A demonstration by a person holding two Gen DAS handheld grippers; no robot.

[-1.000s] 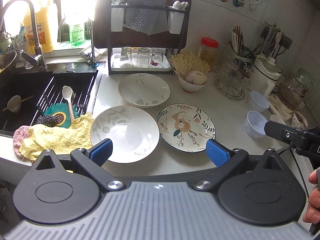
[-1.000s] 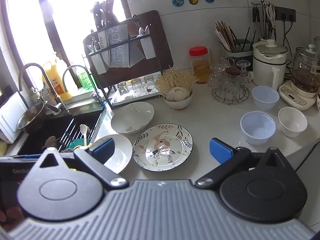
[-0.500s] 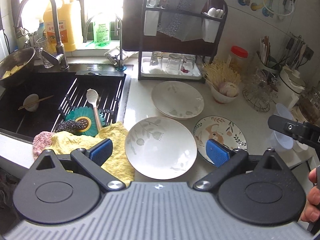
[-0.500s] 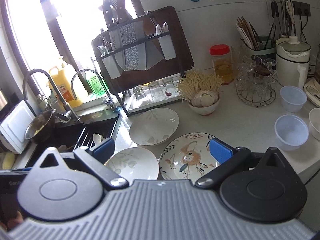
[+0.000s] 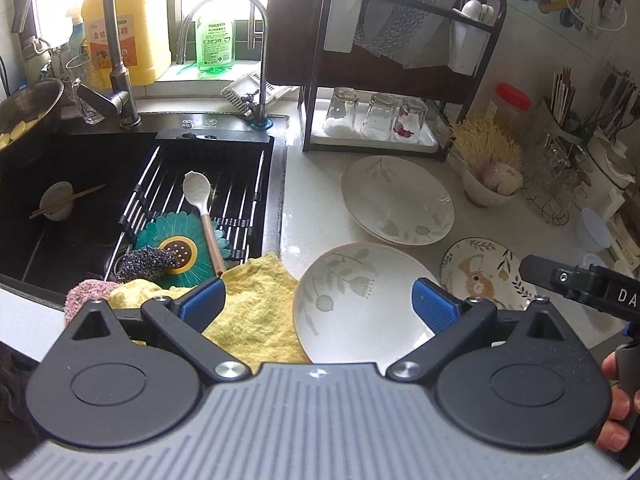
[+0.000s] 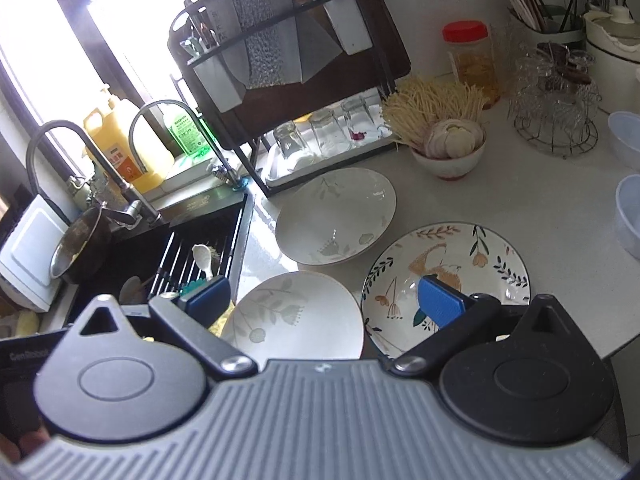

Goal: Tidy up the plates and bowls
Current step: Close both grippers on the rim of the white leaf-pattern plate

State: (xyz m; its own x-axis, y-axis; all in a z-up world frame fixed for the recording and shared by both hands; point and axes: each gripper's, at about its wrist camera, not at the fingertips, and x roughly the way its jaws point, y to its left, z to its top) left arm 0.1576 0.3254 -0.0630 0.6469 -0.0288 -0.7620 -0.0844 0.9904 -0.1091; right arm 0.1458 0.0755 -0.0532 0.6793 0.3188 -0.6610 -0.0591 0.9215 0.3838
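We hold the left gripper [image 5: 316,300] and right gripper [image 6: 324,294] spread apart and empty above the near white leaf-print plate [image 5: 360,300], which overlaps the yellow cloth [image 5: 256,304] near the tabletop [image 5: 520,220] edge, so a shallow pinch could tip it off.

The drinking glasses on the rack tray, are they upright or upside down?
Upside down: all three glasses stand rim-down on the white tray, thick bases facing up.
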